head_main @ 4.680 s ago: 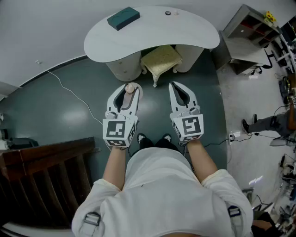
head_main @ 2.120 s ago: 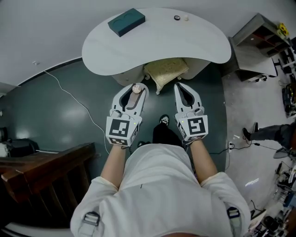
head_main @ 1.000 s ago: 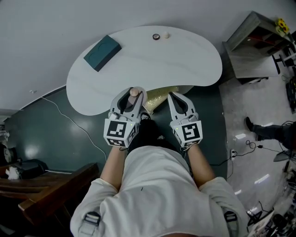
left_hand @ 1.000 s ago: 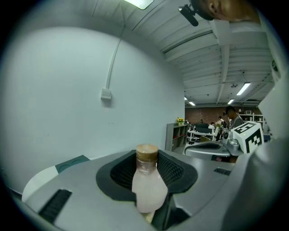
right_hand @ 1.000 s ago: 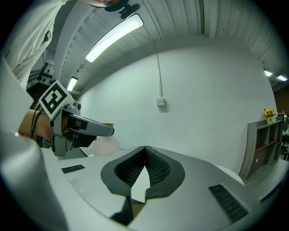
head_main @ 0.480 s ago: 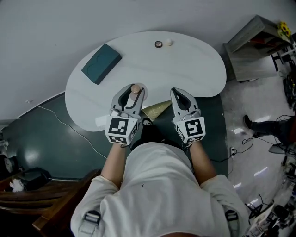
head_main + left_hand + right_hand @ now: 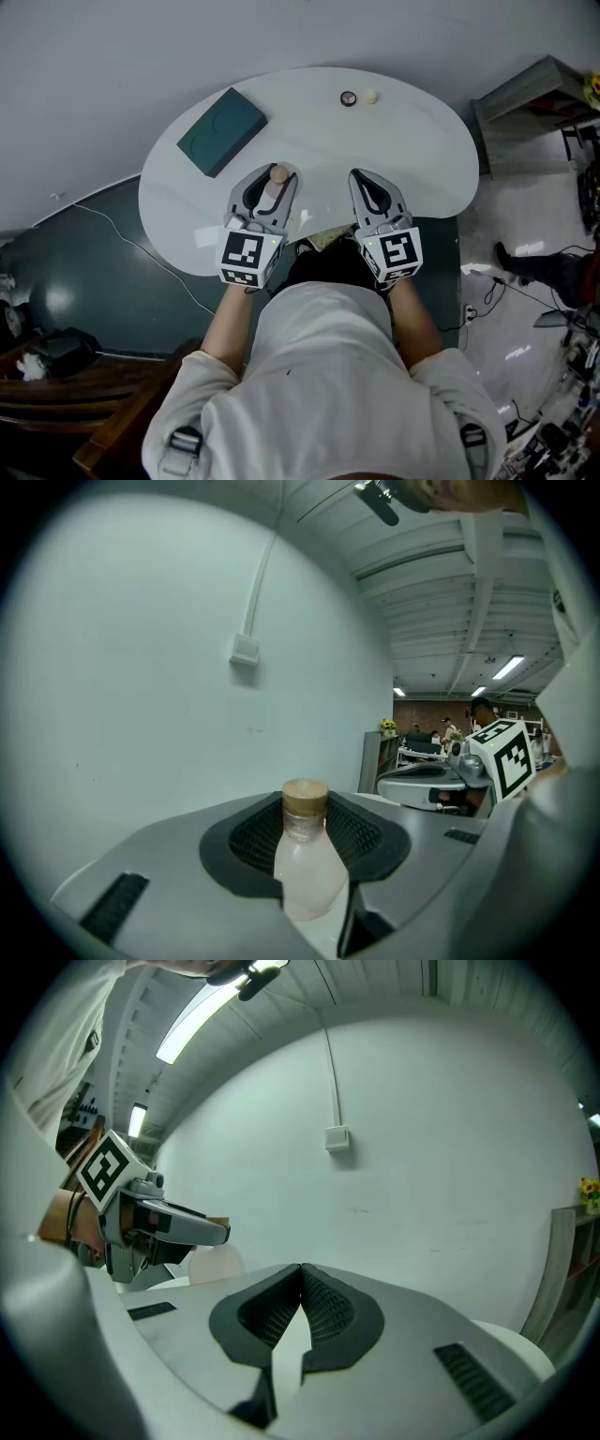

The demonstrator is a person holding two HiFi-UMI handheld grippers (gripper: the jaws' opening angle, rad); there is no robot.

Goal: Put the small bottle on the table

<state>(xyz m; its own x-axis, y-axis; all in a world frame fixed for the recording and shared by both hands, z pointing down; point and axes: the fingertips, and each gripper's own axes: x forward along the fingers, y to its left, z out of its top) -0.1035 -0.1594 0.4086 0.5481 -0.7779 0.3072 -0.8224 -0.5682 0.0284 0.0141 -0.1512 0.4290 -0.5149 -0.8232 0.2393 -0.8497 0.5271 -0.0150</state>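
Note:
The small bottle (image 7: 274, 184) is cloudy plastic with a cork-coloured cap. My left gripper (image 7: 270, 172) is shut on its body and holds it upright above the near part of the white kidney-shaped table (image 7: 412, 141). In the left gripper view the bottle (image 7: 307, 864) stands between the black pads (image 7: 251, 838) with its cap above them. My right gripper (image 7: 362, 178) hovers just right of it over the table, shut, with nothing held. In the right gripper view its pads (image 7: 319, 1309) meet at the tips, and the left gripper (image 7: 164, 1224) with the bottle (image 7: 216, 1262) shows at left.
A teal box (image 7: 222, 131) lies on the table's far left. Two small round things (image 7: 349, 98) sit near the far edge. A yellowish stool cushion (image 7: 326, 239) peeks from under the near edge. A grey shelf (image 7: 539, 89) stands right, dark wooden furniture (image 7: 66, 412) lower left.
The person has walked up to the table: both grippers, earlier over the dark floor, now hang above its near part. The left gripper keeps hold of the bottle; the right stays shut.

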